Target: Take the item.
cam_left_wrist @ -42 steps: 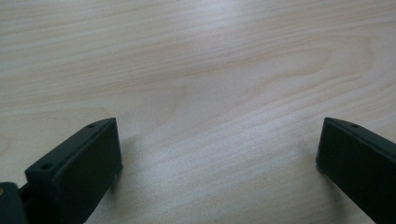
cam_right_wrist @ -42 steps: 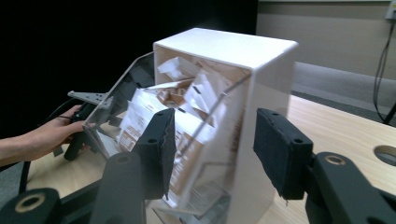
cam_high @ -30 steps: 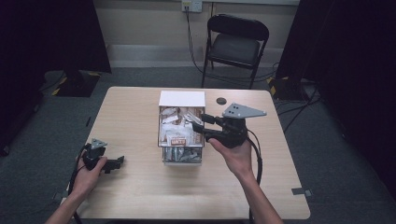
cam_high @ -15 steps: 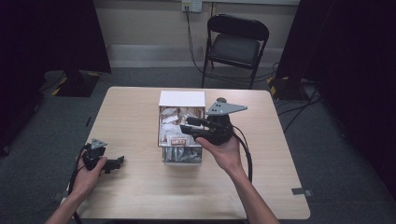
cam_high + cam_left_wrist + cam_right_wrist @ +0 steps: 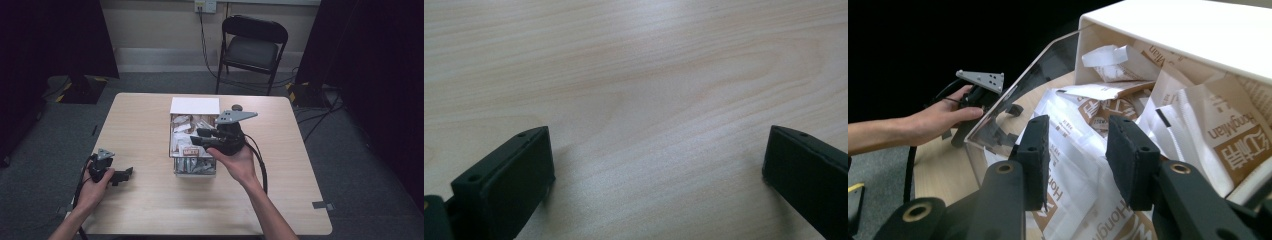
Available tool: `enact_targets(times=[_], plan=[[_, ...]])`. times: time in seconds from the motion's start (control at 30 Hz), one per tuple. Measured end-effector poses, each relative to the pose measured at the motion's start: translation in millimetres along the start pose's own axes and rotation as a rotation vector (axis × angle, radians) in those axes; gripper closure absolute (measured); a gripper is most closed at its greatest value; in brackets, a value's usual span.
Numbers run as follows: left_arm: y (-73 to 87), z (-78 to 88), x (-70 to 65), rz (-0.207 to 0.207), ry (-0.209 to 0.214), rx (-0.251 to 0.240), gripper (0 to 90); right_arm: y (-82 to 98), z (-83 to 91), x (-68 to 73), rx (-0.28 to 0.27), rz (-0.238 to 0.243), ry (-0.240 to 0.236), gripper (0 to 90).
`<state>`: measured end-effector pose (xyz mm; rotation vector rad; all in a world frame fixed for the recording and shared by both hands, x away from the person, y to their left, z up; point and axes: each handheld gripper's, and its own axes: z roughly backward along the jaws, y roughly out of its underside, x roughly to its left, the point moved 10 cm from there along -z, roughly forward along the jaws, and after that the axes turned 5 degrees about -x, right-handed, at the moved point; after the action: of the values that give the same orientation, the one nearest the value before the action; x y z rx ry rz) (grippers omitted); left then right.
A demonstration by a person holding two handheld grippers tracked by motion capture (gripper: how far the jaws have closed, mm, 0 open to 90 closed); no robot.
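While my left tongs (image 5: 120, 176) are resting open on the worktop (image 5: 145, 125), I am holding my right tongs (image 5: 1075, 145) parted, empty, over the clear box (image 5: 195, 167) of paper sachets (image 5: 1073, 130).

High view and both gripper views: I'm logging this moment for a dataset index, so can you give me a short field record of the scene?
surface: light wooden table
container: clear box at mid-table, white lid at its far end
contents: white and brown paper packets, loosely piled
left gripper: open, low over bare table at the near left edge, holding nothing
right gripper: open, over the box, jaws pointing at the packets, nothing between them
background: black folding chair beyond the table
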<state>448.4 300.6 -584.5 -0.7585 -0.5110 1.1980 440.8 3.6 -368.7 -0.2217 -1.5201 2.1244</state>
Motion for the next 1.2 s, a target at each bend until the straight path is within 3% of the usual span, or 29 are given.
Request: enact_targets(times=[0.13, 0.3, 0.5, 0.67, 0.8, 0.97, 1.2], plan=[[0.0, 0.0, 0.0, 0.0, 0.0, 0.0, 0.0, 1.0, -1.1, 2.3, 0.017, 0.018, 0.003, 62.6], [0.0, 0.0, 0.0, 0.0, 0.0, 0.0, 0.0, -0.8, 2.8, 5.0, 0.025, 0.06, -0.006, 69.3], [0.0, 0.0, 0.0, 0.0, 0.0, 0.0, 0.0, -3.4, 6.2, 6.9, 0.015, 0.052, -0.025, 73.5], [0.0, 0.0, 0.0, 0.0, 0.0, 0.0, 0.0, -3.9, 5.2, 9.6, 0.013, 0.063, -0.051, 82.0], [0.0, 0.0, 0.0, 0.0, 0.0, 0.0, 0.0, -5.1, 7.5, 9.7, 0.008, 0.056, -0.05, 81.9], [0.0, 0.0, 0.0, 0.0, 0.0, 0.0, 0.0, -7.0, 8.7, 12.8, -0.006, 0.035, -0.085, 77.9], [0.0, 0.0, 0.0, 0.0, 0.0, 0.0, 0.0, 2.8, 1.5, 14.6, 0.065, 0.049, -0.095, 75.0]])
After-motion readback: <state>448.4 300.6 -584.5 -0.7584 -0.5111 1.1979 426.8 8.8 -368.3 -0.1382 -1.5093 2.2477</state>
